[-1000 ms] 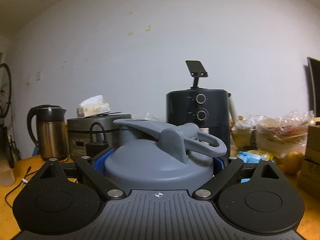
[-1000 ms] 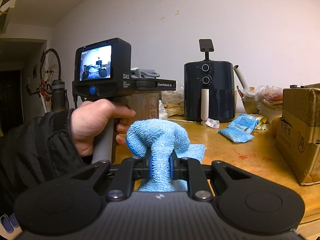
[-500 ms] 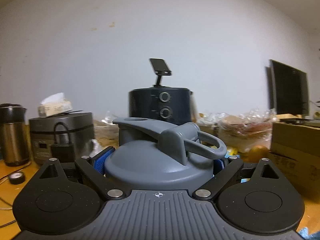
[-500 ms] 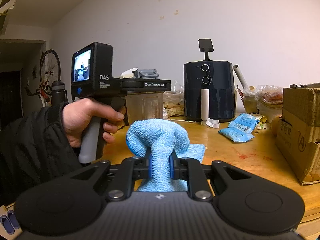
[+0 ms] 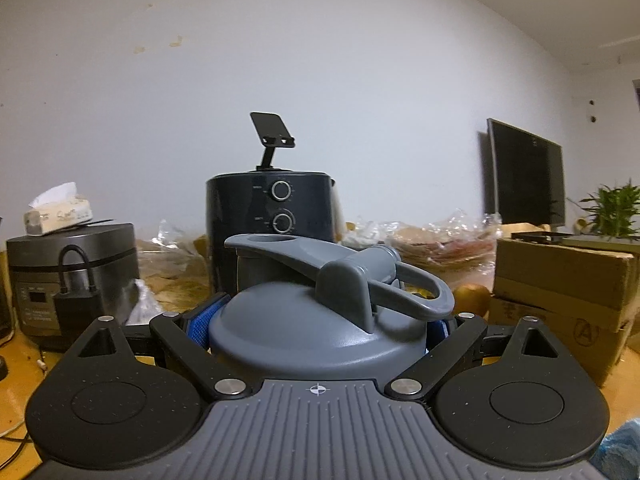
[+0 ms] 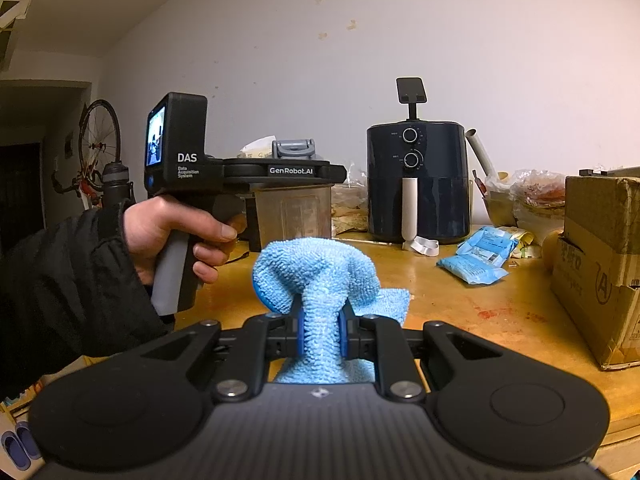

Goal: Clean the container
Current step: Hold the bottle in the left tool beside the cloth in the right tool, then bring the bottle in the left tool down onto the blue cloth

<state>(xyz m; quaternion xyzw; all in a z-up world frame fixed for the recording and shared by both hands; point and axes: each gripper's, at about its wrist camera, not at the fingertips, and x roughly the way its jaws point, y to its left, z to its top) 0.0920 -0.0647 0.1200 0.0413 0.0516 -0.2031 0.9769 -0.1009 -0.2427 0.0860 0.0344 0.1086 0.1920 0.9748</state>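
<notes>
Blue cloth sits pinched tight in the right gripper, bunched at twelve o'clock of its jaws. Left gripper clamps the container under its grey lid, above the table. To wipe well, the cloth should probably press flat on the clear wall while the container turns. Both grippers point nearly level; the left hand wraps the handle.

Dim indoor light, warm cast in right view, heavy fisheye bending, dark corners, sharp focus
</notes>
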